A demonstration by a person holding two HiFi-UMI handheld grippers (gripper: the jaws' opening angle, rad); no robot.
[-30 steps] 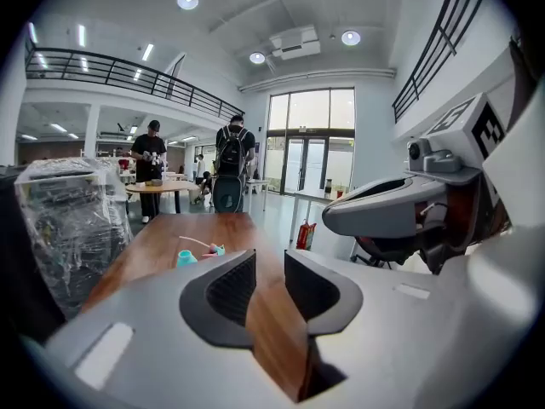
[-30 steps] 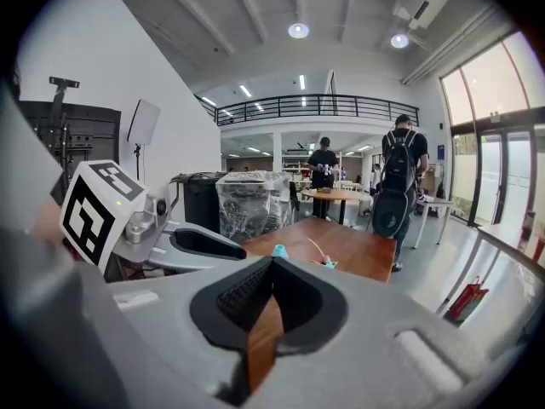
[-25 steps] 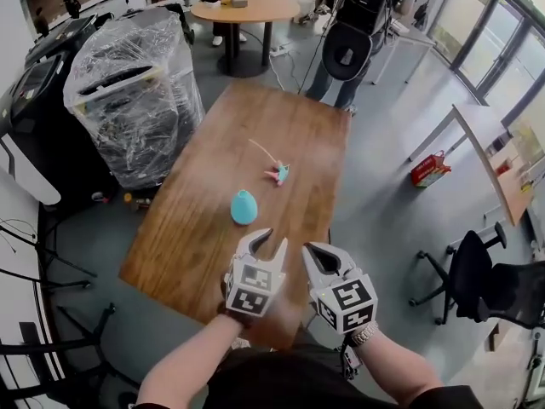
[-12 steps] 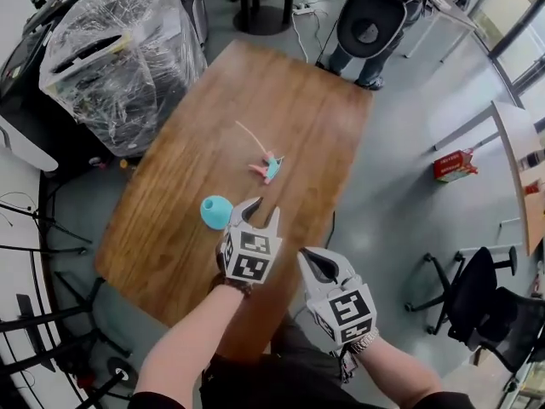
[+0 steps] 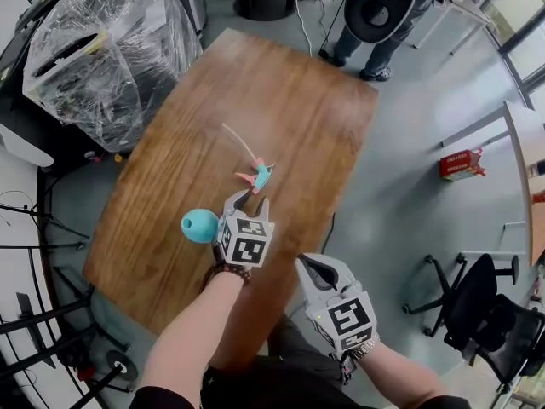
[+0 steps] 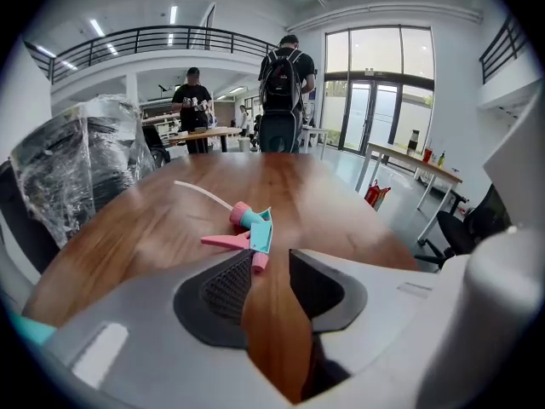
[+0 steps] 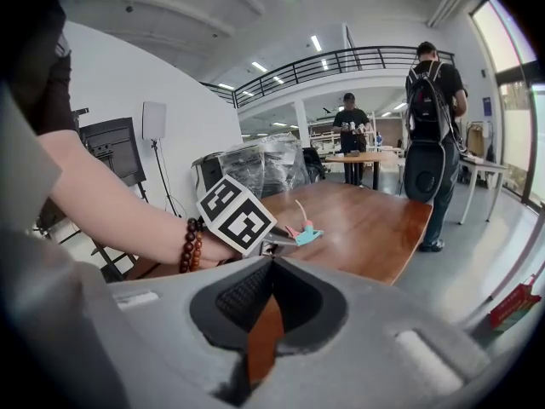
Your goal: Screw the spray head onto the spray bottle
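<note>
Two tools were in use at the near end of the wooden counter (image 5: pixel 289 100).

The left tool (image 5: pixel 249 197) pointed down and forward at the counter top. Its jaws were parted by a narrow gap with nothing between the pads. In the left gripper view, bare wood showed through that gap.

The spray head (image 5: pixel 258 176) lay on its side on the counter just beyond the left tool's tips. It had a teal body with a pink trigger and nozzle, and its pale dip tube (image 5: pixel 238 141) trailed away toward the far end. One pink end lay right by the tip of one jaw. Contact there could not be confirmed, and the pads did not press on it.

The spray bottle (image 5: pixel 199 226) was teal and rounded. It sat on the counter just to the left of the left tool's marker cube (image 5: pixel 245 241), apart from the spray head and with the head not on it. Whether it stood or lay I could not tell from above.

The right tool (image 5: pixel 308 261) was held back by the counter's near edge, short of both items. Its jaws were closed together at the tips and held nothing.

A beaded bracelet (image 7: pixel 189 244) showed on the arm (image 5: pixel 192 339) behind the left tool.

Off the counter's left side stood a machine wrapped in clear plastic (image 5: pixel 102 49). A person (image 5: pixel 341 48) carrying a black backpack (image 5: pixel 377 7) stood at the far end. A red box (image 5: pixel 460 164) sat on the floor (image 5: pixel 409 186) to the right, with a black office chair (image 5: pixel 477 301) nearer.
</note>
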